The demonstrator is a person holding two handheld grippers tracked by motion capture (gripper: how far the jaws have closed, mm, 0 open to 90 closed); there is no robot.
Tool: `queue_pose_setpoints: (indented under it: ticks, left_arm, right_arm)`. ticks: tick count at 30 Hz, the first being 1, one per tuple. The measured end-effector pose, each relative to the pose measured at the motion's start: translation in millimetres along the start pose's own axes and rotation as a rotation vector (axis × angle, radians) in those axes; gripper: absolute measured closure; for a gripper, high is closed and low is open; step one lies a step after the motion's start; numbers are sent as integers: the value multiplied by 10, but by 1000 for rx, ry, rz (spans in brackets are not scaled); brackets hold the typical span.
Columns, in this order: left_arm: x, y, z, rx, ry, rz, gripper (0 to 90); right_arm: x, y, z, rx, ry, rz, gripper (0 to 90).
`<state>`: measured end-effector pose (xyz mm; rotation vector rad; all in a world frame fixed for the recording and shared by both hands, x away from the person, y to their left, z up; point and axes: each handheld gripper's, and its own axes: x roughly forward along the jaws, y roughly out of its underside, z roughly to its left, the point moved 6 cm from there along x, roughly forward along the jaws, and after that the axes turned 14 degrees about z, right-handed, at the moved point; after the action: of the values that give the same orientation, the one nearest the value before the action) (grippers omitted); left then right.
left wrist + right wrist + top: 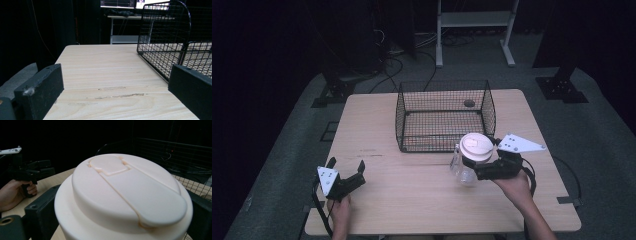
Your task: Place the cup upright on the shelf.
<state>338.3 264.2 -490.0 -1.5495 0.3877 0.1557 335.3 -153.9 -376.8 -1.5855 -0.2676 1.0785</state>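
Jar [469, 162] work is in hand at the right of a wooden tabletop [412, 200], but starting from the left: the left gripper [346, 168] rests low near the front left edge, held by the person's left hand [339, 210], its fingers spread wide with only bare wood between them. In the left gripper view the wire basket [162, 47] stands ahead and to the right. That black basket sits toward the far middle of the tabletop. Just in front of its near right corner, the clear jar with its cream lid [125, 195] is held by the right gripper [482, 167], whose fingers are closed on either side of it below the lid.
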Motion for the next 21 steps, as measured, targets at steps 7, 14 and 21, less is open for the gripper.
queue_pose_setpoints:
  ticks: [7,14,21]
  left_arm:
    - [2,0,0,-5,3,-1,0]
    - [3,0,-1,-7,3,0,0]
    - [2,0,-1,-7,2,0,0]
  right_arm:
    - [-22,-215,-15,-13,7,-1,42]
    - [-59,-422,-12,-24,10,-11,42]
    - [-90,-652,-19,-36,16,-18,42]
